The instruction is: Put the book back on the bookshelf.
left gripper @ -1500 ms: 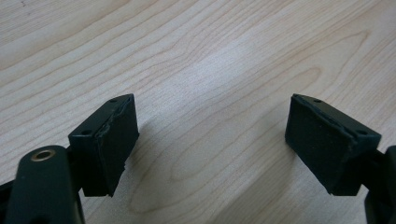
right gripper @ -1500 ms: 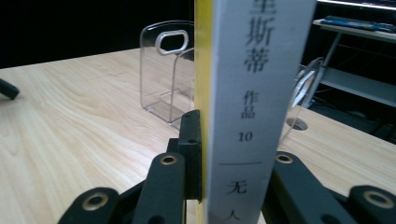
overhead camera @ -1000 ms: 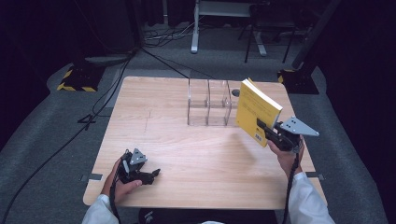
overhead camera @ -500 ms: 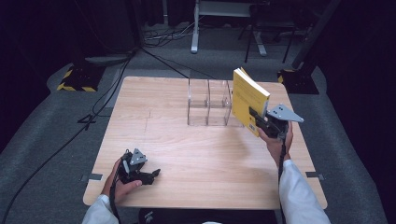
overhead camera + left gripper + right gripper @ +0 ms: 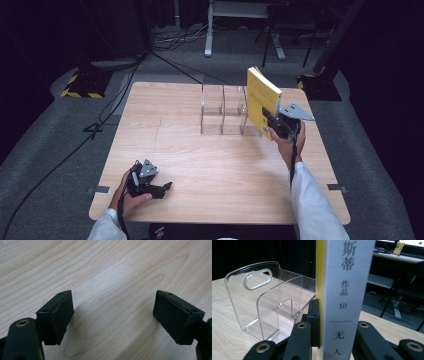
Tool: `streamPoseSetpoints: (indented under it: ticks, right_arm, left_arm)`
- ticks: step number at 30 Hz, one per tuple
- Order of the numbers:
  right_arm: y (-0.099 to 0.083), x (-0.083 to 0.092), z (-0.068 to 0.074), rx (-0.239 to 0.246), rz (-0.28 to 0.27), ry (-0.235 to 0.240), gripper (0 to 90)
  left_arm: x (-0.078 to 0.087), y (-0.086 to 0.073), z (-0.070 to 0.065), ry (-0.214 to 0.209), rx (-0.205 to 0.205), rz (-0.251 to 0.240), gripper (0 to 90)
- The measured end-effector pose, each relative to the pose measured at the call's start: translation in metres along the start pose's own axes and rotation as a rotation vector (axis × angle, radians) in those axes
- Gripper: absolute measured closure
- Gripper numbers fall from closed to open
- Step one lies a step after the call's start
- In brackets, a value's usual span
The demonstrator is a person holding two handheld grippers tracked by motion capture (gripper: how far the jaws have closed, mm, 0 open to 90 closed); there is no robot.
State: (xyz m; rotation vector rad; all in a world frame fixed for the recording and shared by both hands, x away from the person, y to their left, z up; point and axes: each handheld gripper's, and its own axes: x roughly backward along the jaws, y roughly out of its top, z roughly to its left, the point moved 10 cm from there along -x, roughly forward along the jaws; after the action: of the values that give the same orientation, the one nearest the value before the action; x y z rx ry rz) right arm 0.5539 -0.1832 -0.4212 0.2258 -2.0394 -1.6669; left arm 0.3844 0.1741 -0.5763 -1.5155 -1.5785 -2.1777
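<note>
A yellow book (image 5: 262, 100) is being gripped upright by the right tongs (image 5: 274, 123) beside the clear acrylic rack (image 5: 222, 111); the left tongs (image 5: 162, 188) are being held open, empty, on the bench (image 5: 165, 135).

Setting: laboratory recording studio. Evidence: black-curtained dark surround; grey carpeted floor (image 5: 60, 150); pale wooden table (image 5: 200, 165) standing alone; black cables (image 5: 165, 55) trailing across floor; yellow-and-black striped stand base (image 5: 80, 85); white metal desk frame (image 5: 240, 20) behind.

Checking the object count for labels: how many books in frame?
1. The yellow book is held upright in the right tongs, just right of the clear rack; its spine shows in the right gripper view. None in the rack slots.
</note>
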Motion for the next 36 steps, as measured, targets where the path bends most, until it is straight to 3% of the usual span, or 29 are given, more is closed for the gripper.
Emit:
streamPoseSetpoints:
  ticks: [17, 24, 28, 36]
  right_arm:
    - [0.005, -0.030, -0.015, -0.051, -0.015, -0.049, 76.2]
    - [0.003, -0.048, -0.015, -0.071, -0.012, -0.071, 76.2]
    - [-0.001, -0.058, -0.013, -0.058, 0.006, -0.093, 76.2]
    - [-0.007, -0.068, -0.013, -0.074, 0.019, -0.112, 76.1]
  left_arm:
    - [-0.001, 0.000, -0.003, -0.016, -0.003, 0.001, 17.5]
    - [-0.001, 0.000, -0.003, -0.022, -0.011, 0.002, 17.5]
    - [-0.001, 0.000, -0.003, -0.020, -0.014, 0.002, 17.5]
    - [-0.001, 0.000, -0.004, -0.027, -0.018, 0.002, 17.5]
